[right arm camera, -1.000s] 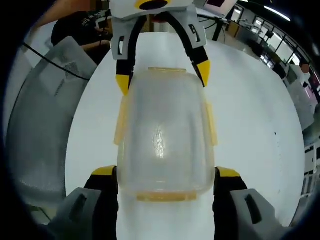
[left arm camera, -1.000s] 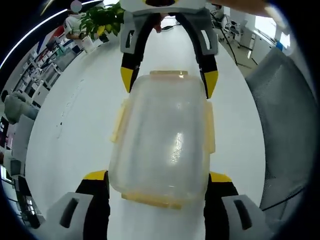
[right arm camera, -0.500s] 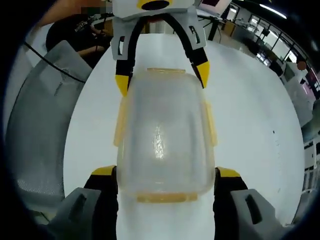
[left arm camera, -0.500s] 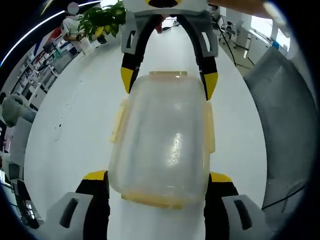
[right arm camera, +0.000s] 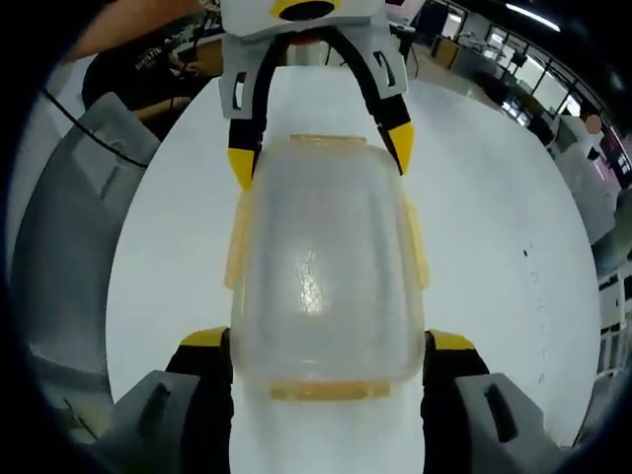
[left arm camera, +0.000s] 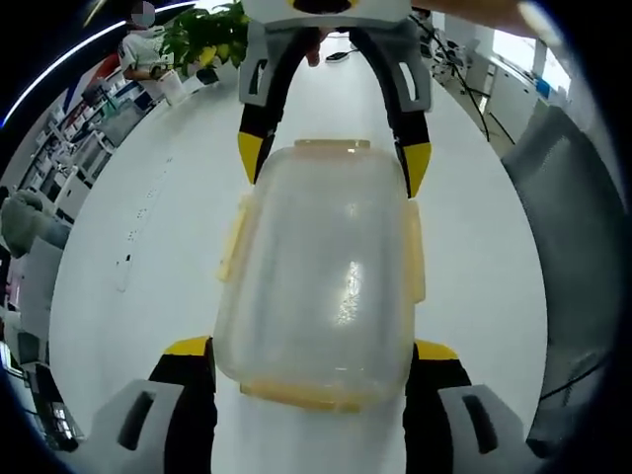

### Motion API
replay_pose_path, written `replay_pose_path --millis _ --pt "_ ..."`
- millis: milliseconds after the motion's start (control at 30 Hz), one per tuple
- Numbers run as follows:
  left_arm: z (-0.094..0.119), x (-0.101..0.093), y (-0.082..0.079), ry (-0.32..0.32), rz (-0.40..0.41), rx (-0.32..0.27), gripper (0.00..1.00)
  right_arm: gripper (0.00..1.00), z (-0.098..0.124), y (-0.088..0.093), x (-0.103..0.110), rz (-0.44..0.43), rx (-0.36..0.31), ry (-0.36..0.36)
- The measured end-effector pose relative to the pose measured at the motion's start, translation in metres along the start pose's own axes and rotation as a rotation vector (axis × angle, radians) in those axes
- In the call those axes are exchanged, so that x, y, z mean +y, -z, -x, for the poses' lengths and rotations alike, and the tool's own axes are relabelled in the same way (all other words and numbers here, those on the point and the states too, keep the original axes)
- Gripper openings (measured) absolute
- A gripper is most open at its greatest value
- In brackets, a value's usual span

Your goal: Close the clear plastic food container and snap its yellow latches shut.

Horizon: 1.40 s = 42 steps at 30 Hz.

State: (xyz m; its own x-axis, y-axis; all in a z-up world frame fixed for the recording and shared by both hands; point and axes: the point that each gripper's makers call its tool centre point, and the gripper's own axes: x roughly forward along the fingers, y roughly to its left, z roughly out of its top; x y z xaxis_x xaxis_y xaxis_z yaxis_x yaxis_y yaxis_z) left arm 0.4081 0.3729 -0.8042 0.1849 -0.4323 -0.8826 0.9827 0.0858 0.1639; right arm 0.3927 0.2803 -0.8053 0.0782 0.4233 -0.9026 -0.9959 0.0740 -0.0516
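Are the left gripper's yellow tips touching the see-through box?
Touching. In the left gripper view, the left gripper has its yellow-tipped jaws pressed against both sides of the clear container, with no gap visible.

Container point(left arm camera: 321, 276) between left claw point(left arm camera: 312, 357) and right claw point(left arm camera: 334, 163), above table point(left arm camera: 148, 247).

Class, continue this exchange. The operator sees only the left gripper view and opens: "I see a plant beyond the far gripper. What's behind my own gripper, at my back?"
Observer: In the right gripper view, a person in a dark shirt sits beyond the left gripper, past the grey chair.
Operator: Anything on the other side of the table back there?
Observer: Yes, a row of desks under bright windows, beyond the white table.
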Motion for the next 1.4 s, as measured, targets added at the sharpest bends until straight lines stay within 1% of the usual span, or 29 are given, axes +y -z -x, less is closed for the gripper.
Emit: replay_pose_path --millis 133,333,467,600,800,967,1100,1200,1333,1400 --pt "-0.004 0.011 -0.001 0.005 -0.007 0.009 0.75 0.76 0.0 0.001 -0.012 -0.004 -0.003 0.0" --pt "-0.01 0.027 -0.004 0.016 -0.003 -0.012 0.76 0.77 -0.002 0.002 -0.028 -0.011 -0.006 -0.01" --pt "-0.014 0.033 -0.004 0.028 0.005 -0.016 0.78 0.78 -0.004 0.003 -0.034 -0.011 0.0 -0.027" --pt "-0.017 0.038 -0.004 0.024 -0.001 -0.009 0.79 0.78 -0.006 0.003 -0.04 -0.016 -0.002 -0.023" --pt "-0.02 0.045 -0.004 0.011 -0.008 -0.013 0.79 0.78 -0.007 0.003 -0.045 -0.022 -0.008 -0.016" --pt "-0.021 0.045 -0.004 0.001 -0.01 -0.011 0.8 0.78 -0.007 0.003 -0.046 -0.021 -0.009 -0.014" --pt "-0.024 0.045 -0.002 -0.026 -0.03 -0.011 0.8 0.78 -0.007 0.003 -0.046 -0.022 -0.016 -0.014" --pt "-0.024 0.046 -0.002 -0.039 -0.038 -0.023 0.81 0.78 -0.007 0.003 -0.046 -0.025 -0.025 -0.009" --pt "-0.025 0.047 0.0 -0.065 -0.061 -0.015 0.81 0.78 -0.007 0.003 -0.046 -0.031 -0.021 0.009" --pt "-0.024 0.048 0.0 -0.079 -0.056 -0.019 0.81 0.78 -0.007 0.003 -0.046 -0.036 -0.02 0.022"
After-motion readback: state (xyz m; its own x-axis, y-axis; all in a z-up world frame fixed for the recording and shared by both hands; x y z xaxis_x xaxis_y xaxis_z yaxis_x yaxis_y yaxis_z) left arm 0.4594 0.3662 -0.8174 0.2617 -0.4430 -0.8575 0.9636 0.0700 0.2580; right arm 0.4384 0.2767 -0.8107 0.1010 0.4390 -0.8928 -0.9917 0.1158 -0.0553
